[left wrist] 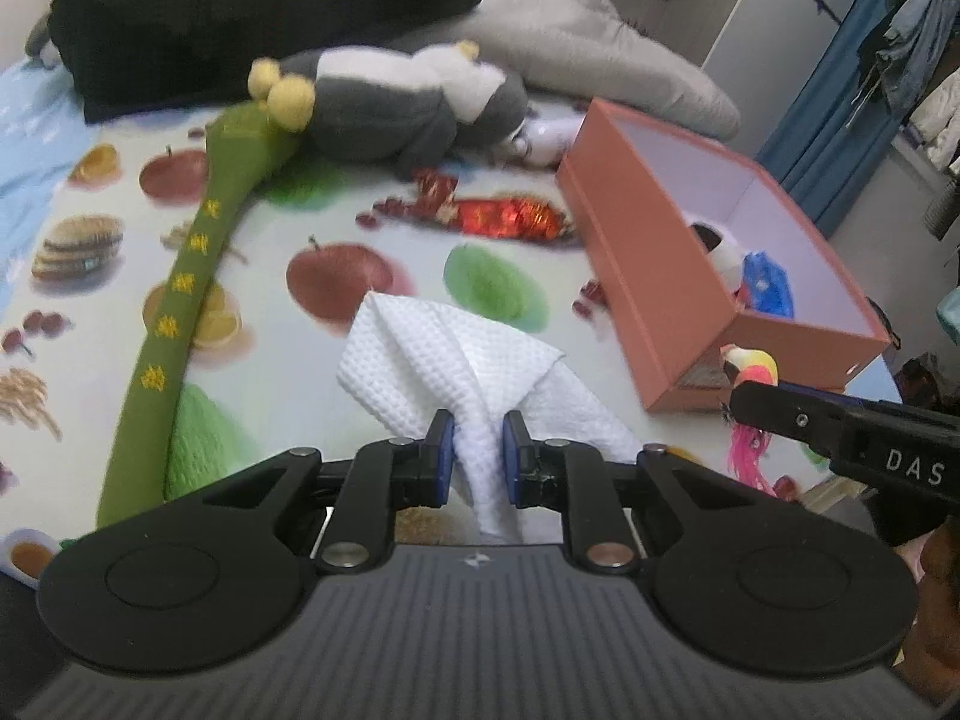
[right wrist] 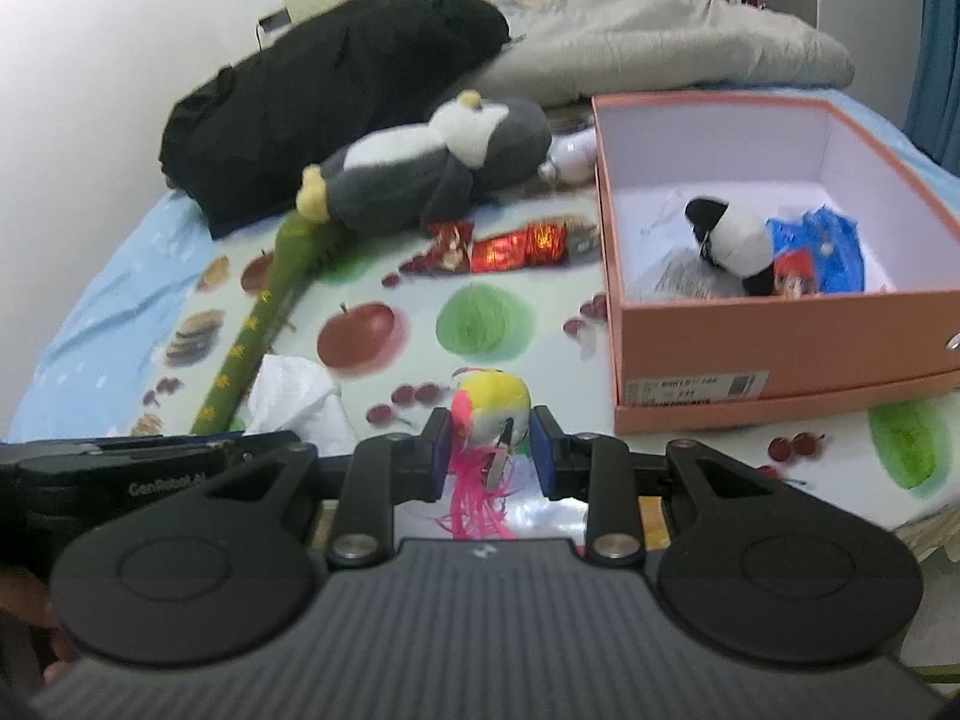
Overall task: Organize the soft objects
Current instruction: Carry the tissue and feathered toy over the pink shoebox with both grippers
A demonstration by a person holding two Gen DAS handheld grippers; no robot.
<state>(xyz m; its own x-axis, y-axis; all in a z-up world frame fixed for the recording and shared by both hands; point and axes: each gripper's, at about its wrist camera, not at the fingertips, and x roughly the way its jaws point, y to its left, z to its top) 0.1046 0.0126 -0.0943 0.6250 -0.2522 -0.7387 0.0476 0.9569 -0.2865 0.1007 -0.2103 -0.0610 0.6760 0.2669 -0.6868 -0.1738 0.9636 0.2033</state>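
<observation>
My left gripper (left wrist: pixel 477 432) is shut on a white waffle-weave cloth (left wrist: pixel 456 354) and holds it above the fruit-print sheet (left wrist: pixel 336 228). My right gripper (right wrist: pixel 489 438) is shut on a small yellow and pink feathered bird toy (right wrist: pixel 492 405), which also shows in the left wrist view (left wrist: pixel 750 366). An open orange shoebox (right wrist: pixel 720 330) stands on the right; inside lie a black and white plush (right wrist: pixel 729 240) and a blue packet (right wrist: pixel 831 246). A grey and white plush (right wrist: pixel 432 168) and a long green plush (left wrist: pixel 198 276) lie further back.
A shiny red wrapper (right wrist: pixel 510 249) lies between the grey plush and the box. A black garment (right wrist: pixel 336 90) and a grey pillow (right wrist: pixel 660 42) lie at the back. The bed edge drops off at the right (right wrist: pixel 900 510). Blue curtains and hanging clothes (left wrist: pixel 888 60) are beyond the box.
</observation>
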